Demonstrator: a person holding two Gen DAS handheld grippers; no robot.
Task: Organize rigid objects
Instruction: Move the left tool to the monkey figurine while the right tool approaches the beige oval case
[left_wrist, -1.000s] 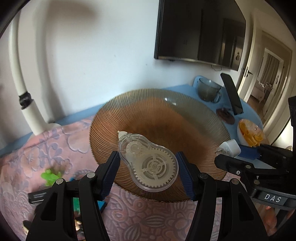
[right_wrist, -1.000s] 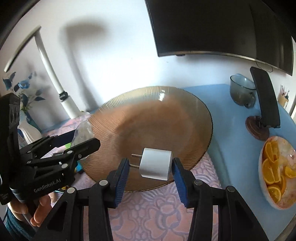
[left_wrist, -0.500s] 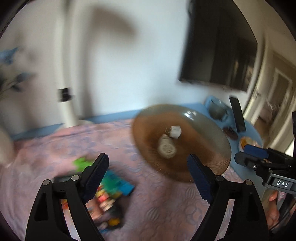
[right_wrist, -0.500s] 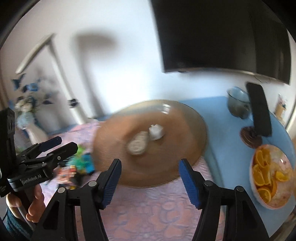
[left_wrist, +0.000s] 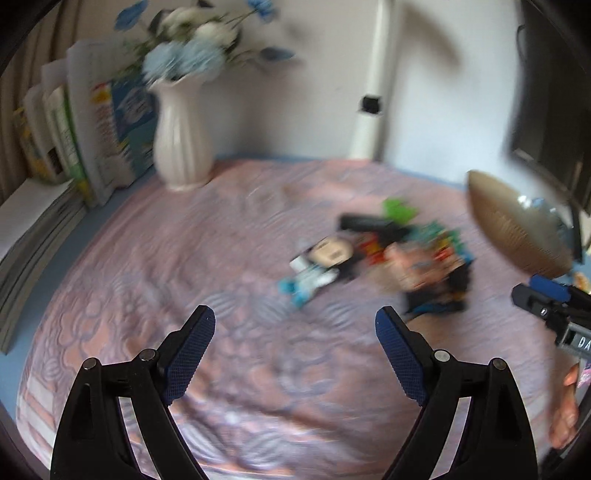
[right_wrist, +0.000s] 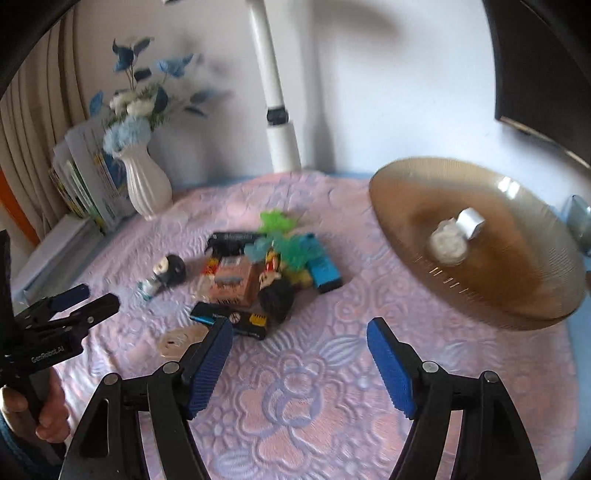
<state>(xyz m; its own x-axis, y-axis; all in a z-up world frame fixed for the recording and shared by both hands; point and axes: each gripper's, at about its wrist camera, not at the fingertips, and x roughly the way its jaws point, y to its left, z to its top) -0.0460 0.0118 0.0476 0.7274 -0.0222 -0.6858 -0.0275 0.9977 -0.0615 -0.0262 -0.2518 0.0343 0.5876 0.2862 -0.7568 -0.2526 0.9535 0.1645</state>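
Note:
My left gripper (left_wrist: 295, 317) hovers over the pink cloth, its jaws opening with nothing between them. It also shows at the left edge of the right wrist view (right_wrist: 85, 299). My right gripper (right_wrist: 300, 326) has opening jaws too, empty, just short of a black-and-yellow bar (right_wrist: 236, 319). A blurred pile of small items (right_wrist: 258, 273) lies ahead: a dark-haired figure (right_wrist: 276, 293), a blue box (right_wrist: 325, 271), a green toy (right_wrist: 275, 221), a small figure (right_wrist: 166, 273). To the right, the brown glass plate (right_wrist: 517, 295) holds a clear tape dispenser (right_wrist: 447, 242) and a white plug (right_wrist: 470, 220).
A white vase of blue flowers (right_wrist: 146, 188) and leaning books (right_wrist: 85, 177) stand at the back left. A white lamp post (right_wrist: 280, 140) rises at the back wall. A dark screen (right_wrist: 535, 74) hangs at the upper right. A hand (right_wrist: 48, 410) grips the left tool.
Both grippers let go: the tape dispenser and the white plug now lie in the plate. Both views swung left to the pile on the cloth, and the jaws stand wider.

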